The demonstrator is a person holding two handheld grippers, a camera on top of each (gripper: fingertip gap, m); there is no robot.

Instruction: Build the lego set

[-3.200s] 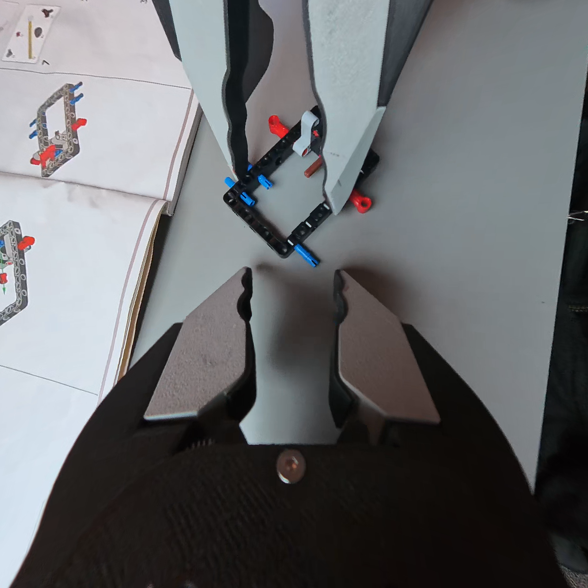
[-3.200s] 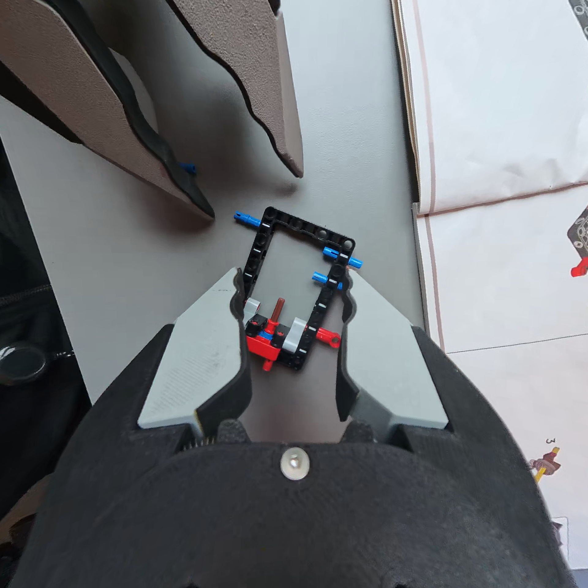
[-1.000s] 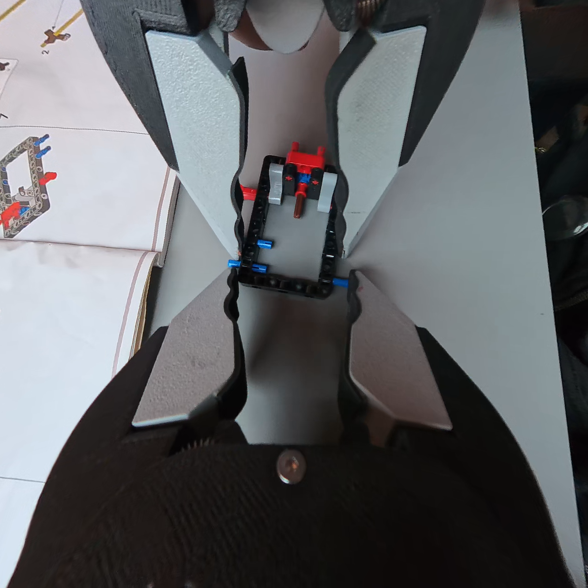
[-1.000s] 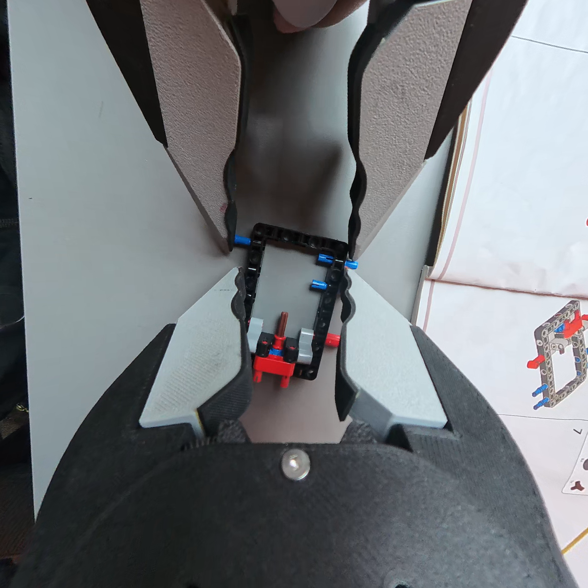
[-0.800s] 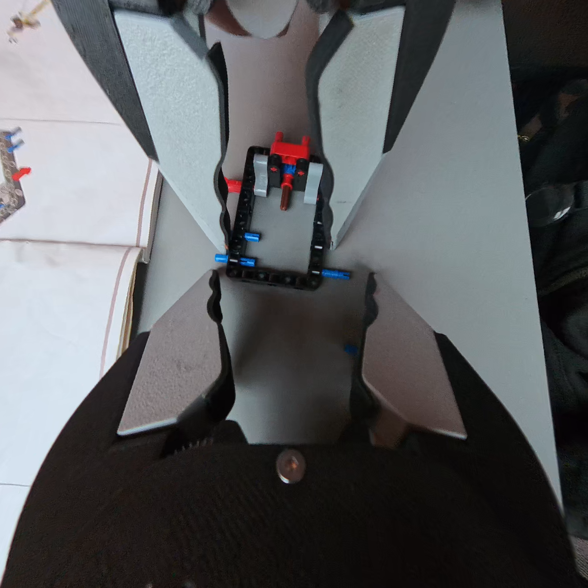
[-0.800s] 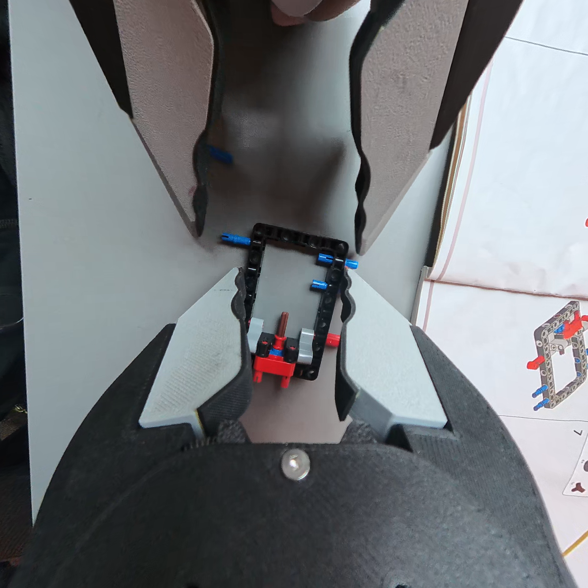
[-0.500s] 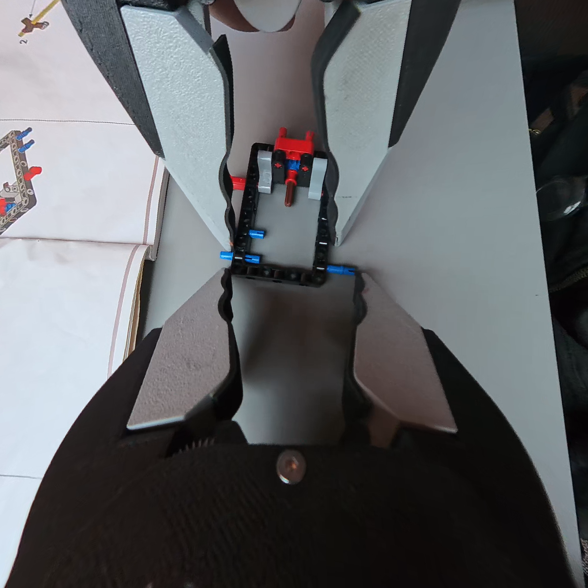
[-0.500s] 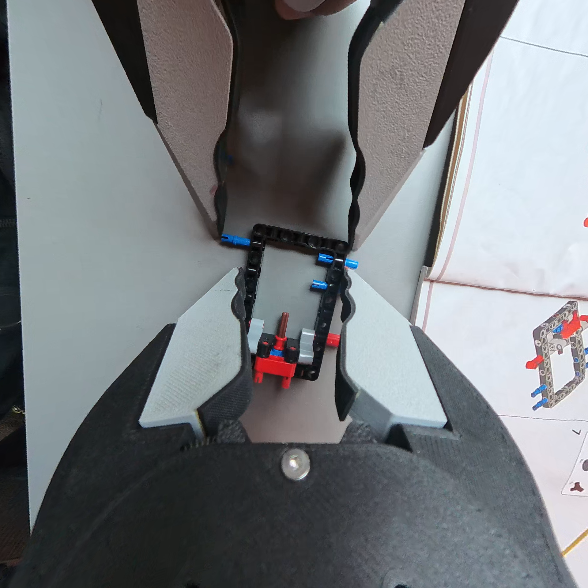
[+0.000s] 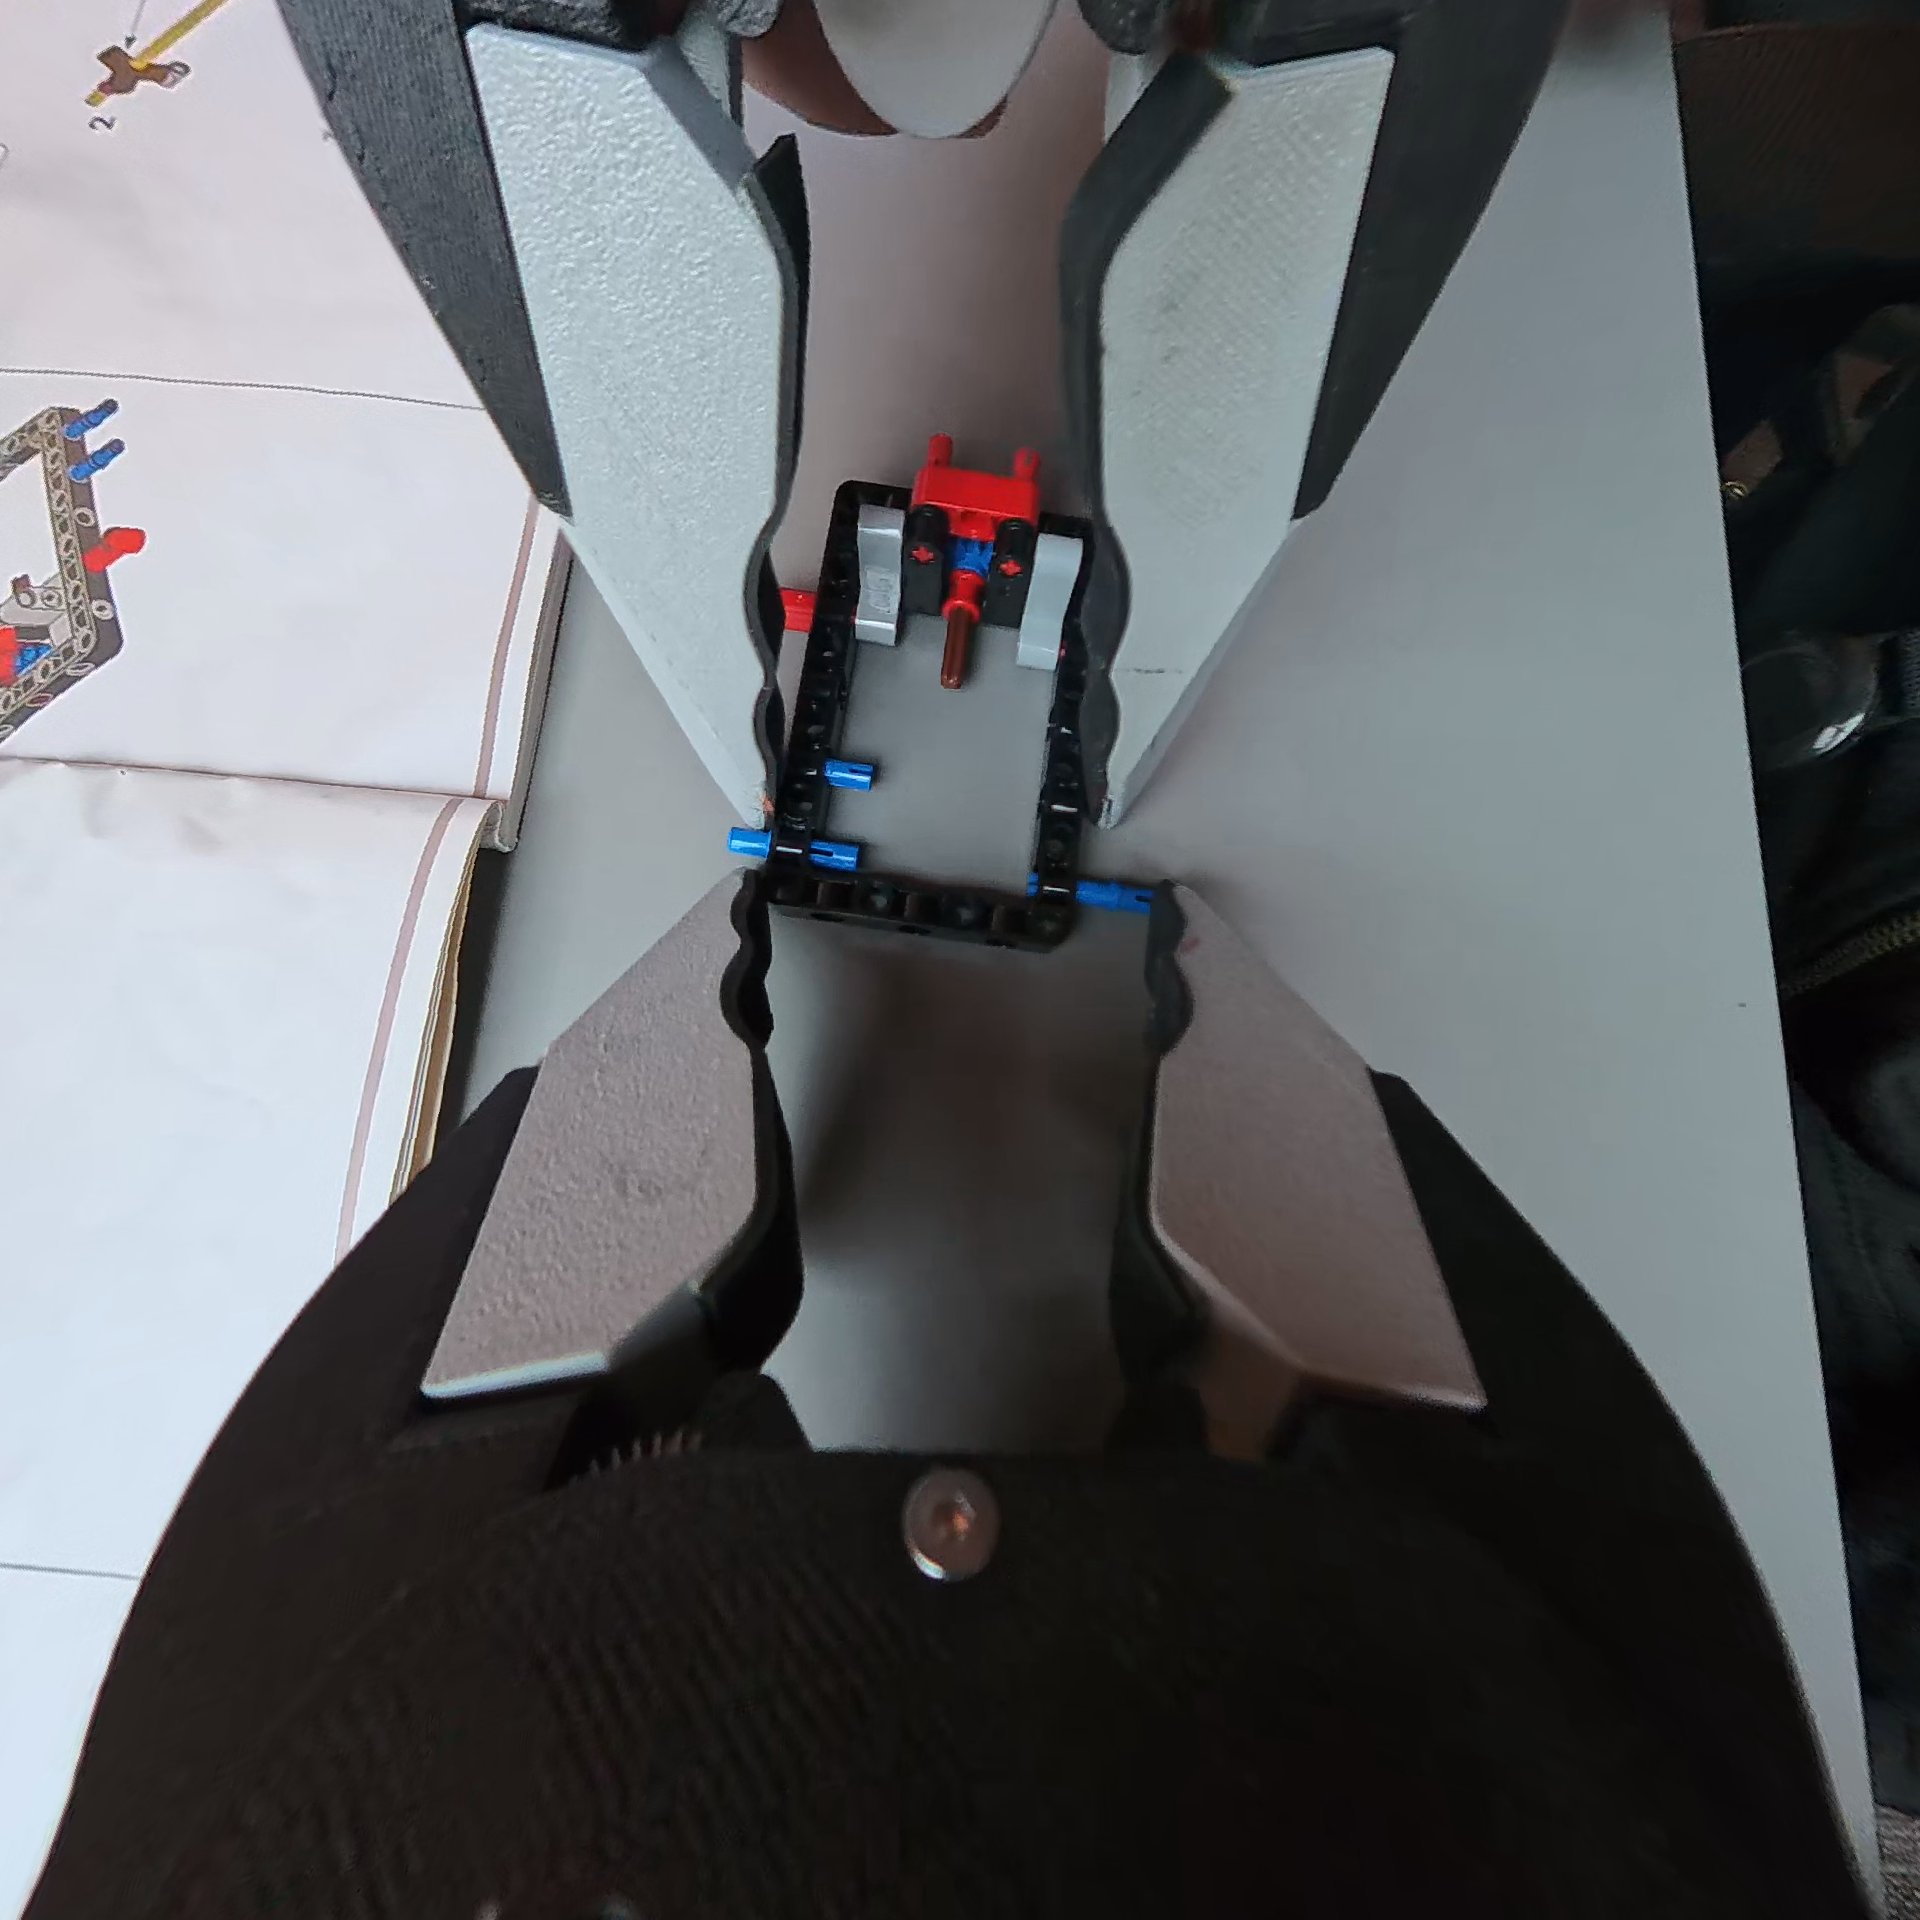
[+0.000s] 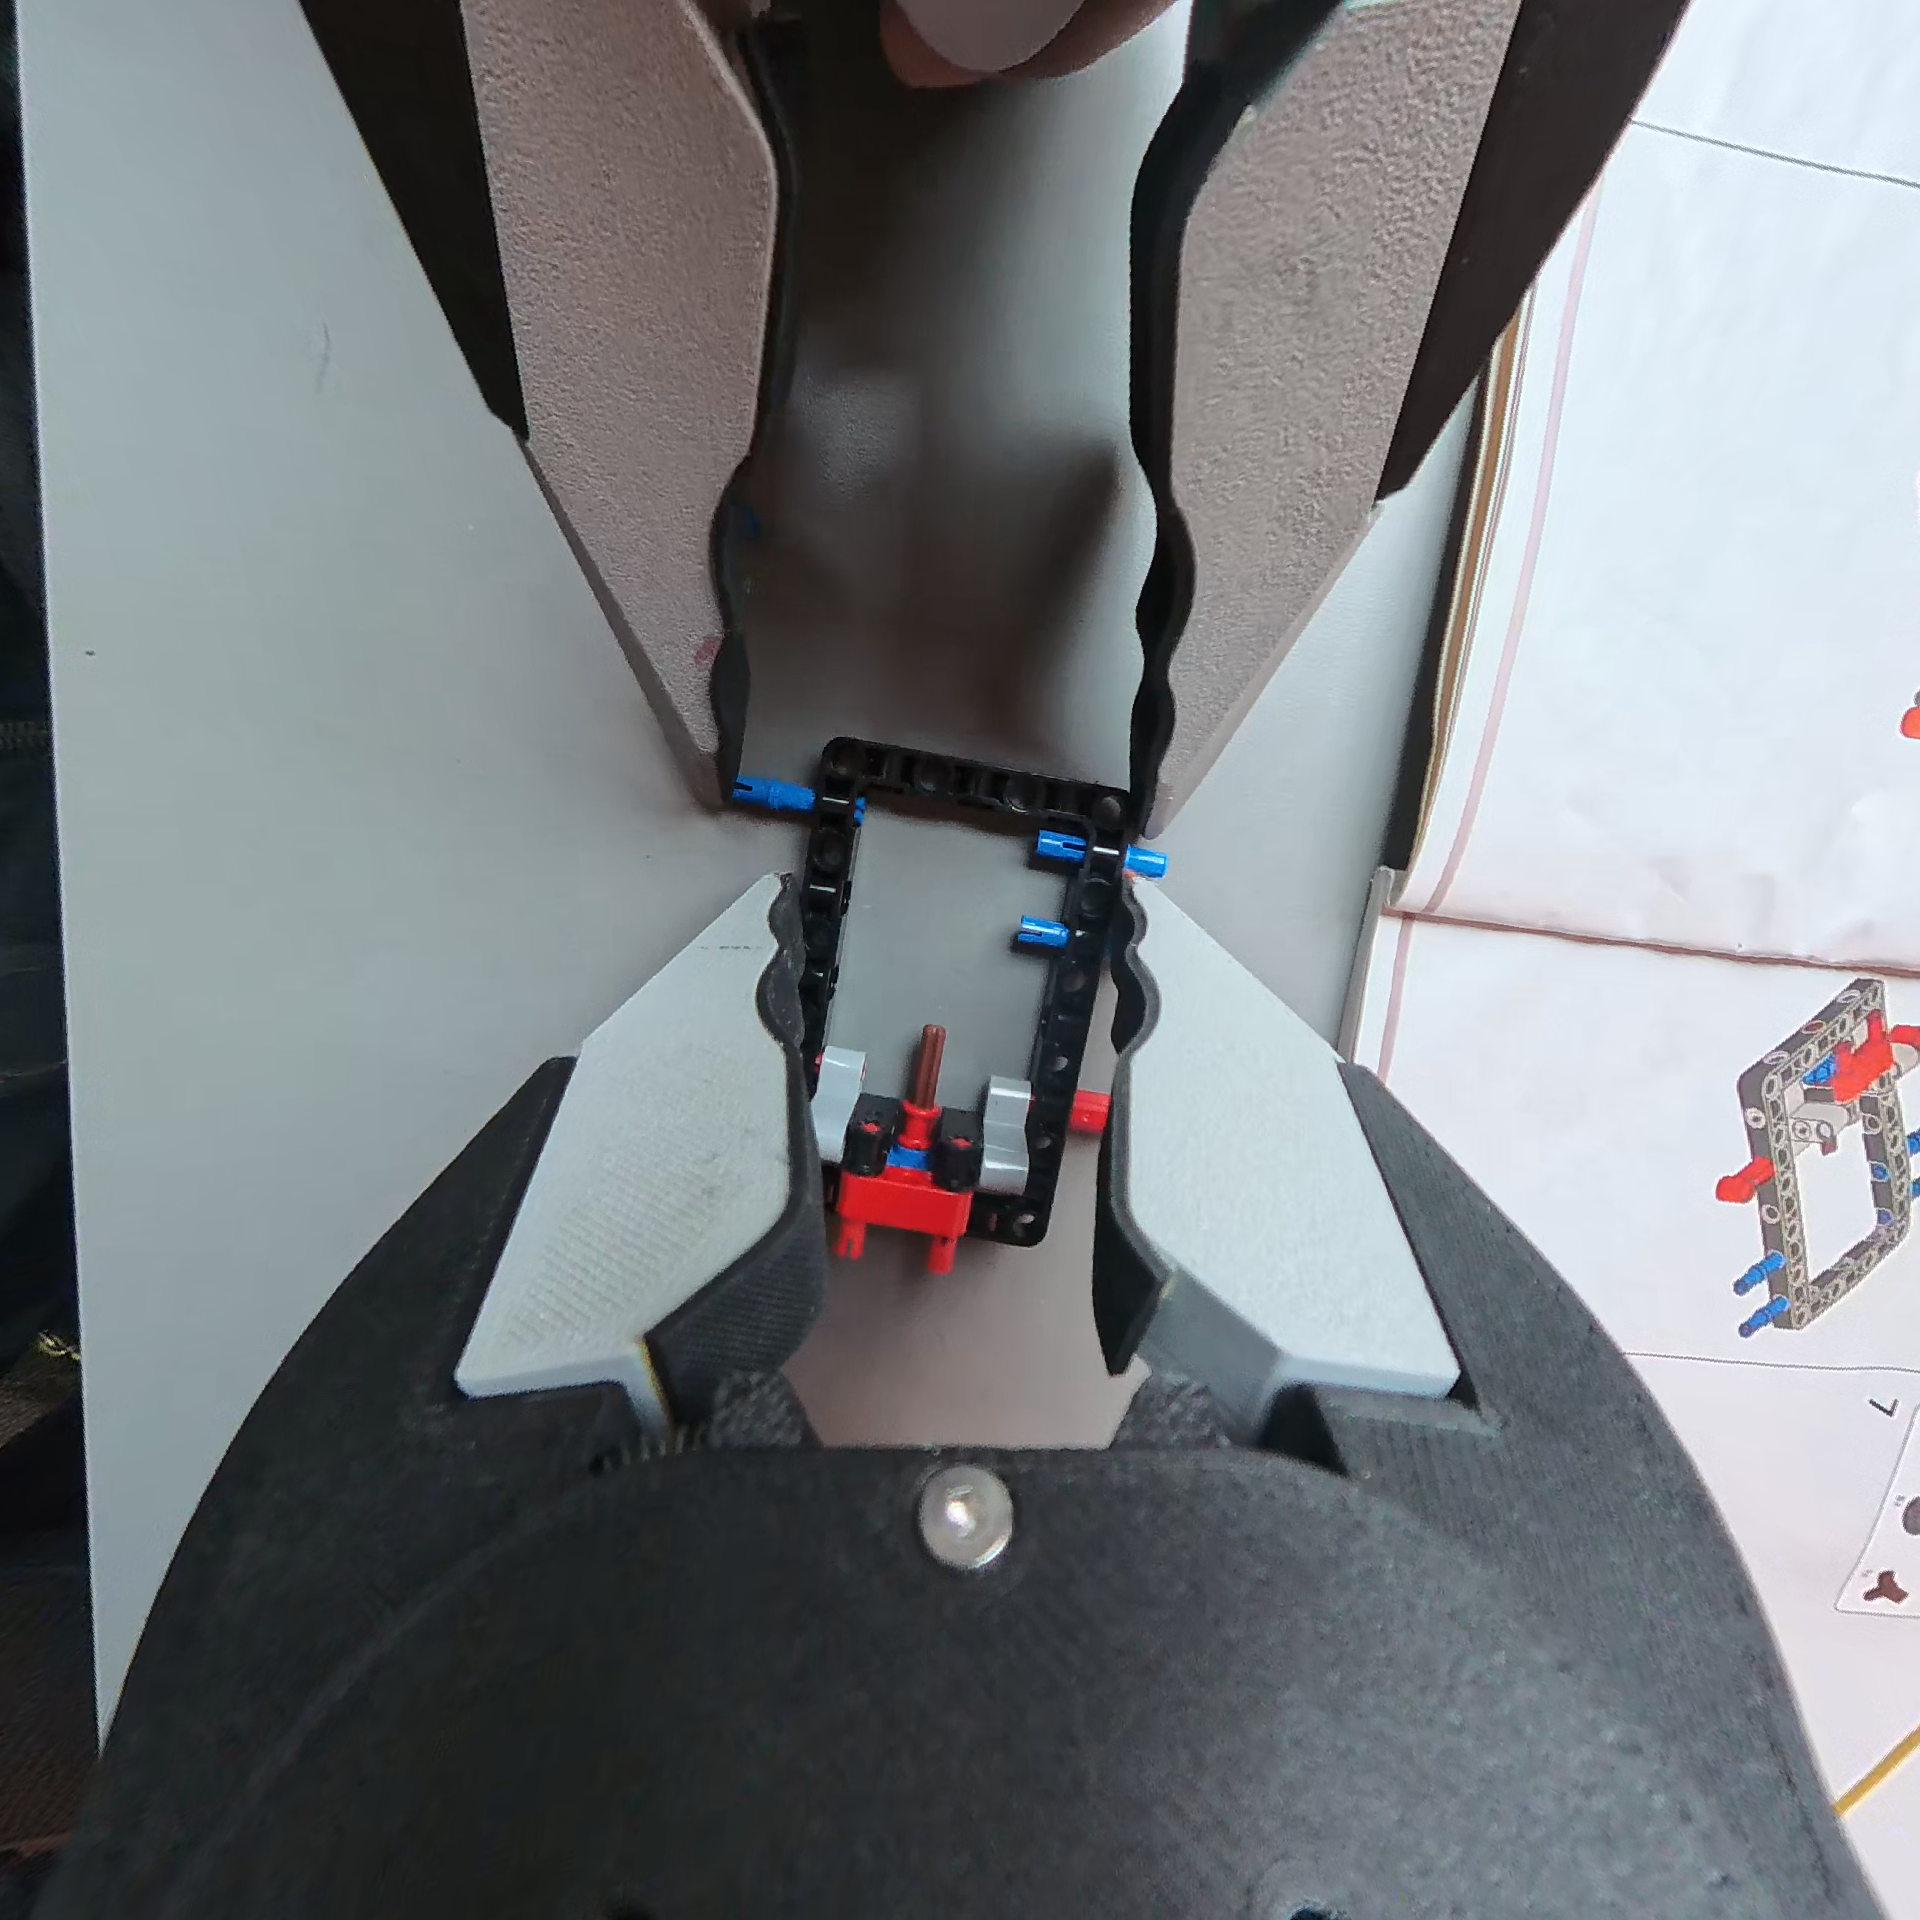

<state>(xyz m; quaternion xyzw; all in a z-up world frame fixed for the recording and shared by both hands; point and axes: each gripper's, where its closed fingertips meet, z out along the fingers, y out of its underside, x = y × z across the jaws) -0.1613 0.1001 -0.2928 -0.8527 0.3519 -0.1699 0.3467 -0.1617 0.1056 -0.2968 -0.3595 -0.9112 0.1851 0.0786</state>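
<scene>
A black rectangular frame [image 9: 914,916] lies flat on the grey table [image 9: 1403,727]. It carries a red block [image 9: 975,494], grey pieces and a brown axle [image 9: 956,649] at its far end, plus several blue pins. My right gripper [image 9: 933,810] comes from the far side and is shut on the frame's two long sides [image 10: 1070,1039]. My left gripper [image 9: 956,914] spans the near short bar. One fingertip touches the frame corner, the other presses the outer end of a blue pin [image 9: 1107,894]. The right wrist view shows that pin [image 10: 769,795] against the left gripper [image 10: 930,805].
An open instruction booklet [image 9: 208,935] lies to the left of the frame and shows in the right wrist view [image 10: 1714,623]. Dark bags [image 9: 1829,623] sit past the table's right edge. A small blue bit [image 10: 743,525] shows at the left gripper's finger edge. The grippers are tip to tip, or close to it.
The frame has been turned square between the two grippers. My left gripper opened wide, then narrowed onto the short bar and the blue pin. The right gripper kept its hold.
</scene>
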